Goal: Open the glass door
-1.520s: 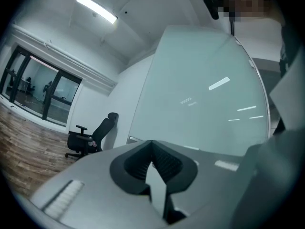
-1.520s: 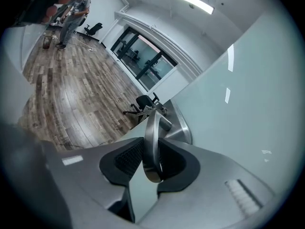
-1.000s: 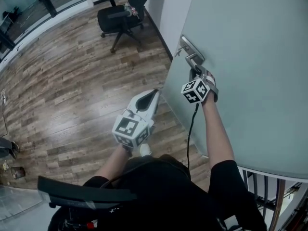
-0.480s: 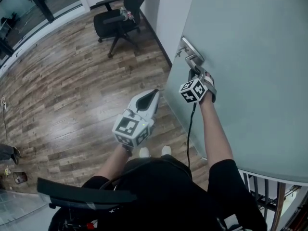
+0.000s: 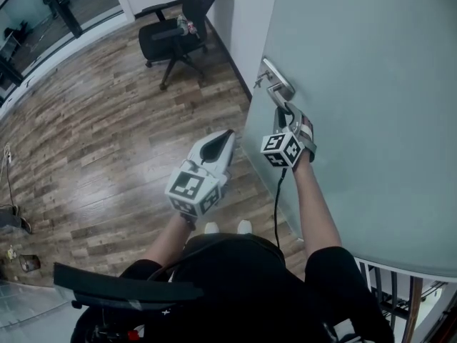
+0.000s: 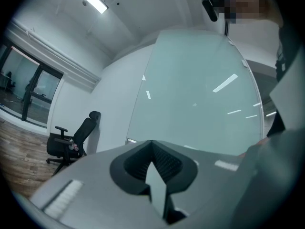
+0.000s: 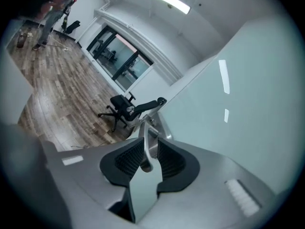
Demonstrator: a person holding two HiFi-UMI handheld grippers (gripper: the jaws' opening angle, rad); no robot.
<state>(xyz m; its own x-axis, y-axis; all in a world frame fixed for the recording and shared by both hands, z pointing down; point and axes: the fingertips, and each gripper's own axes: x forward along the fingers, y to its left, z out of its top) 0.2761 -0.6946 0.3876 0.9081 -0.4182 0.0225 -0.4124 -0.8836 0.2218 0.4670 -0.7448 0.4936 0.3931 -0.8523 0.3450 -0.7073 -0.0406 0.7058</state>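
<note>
Glass door (image 5: 371, 84) and office chair (image 5: 171, 31) past head view's top edge

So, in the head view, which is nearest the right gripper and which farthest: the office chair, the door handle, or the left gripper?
From the right gripper:
1. door handle, between its jaws, on the glass door.
2. left gripper, off to its left, held over the floor.
3. office chair, far back at the top of the view.
</note>
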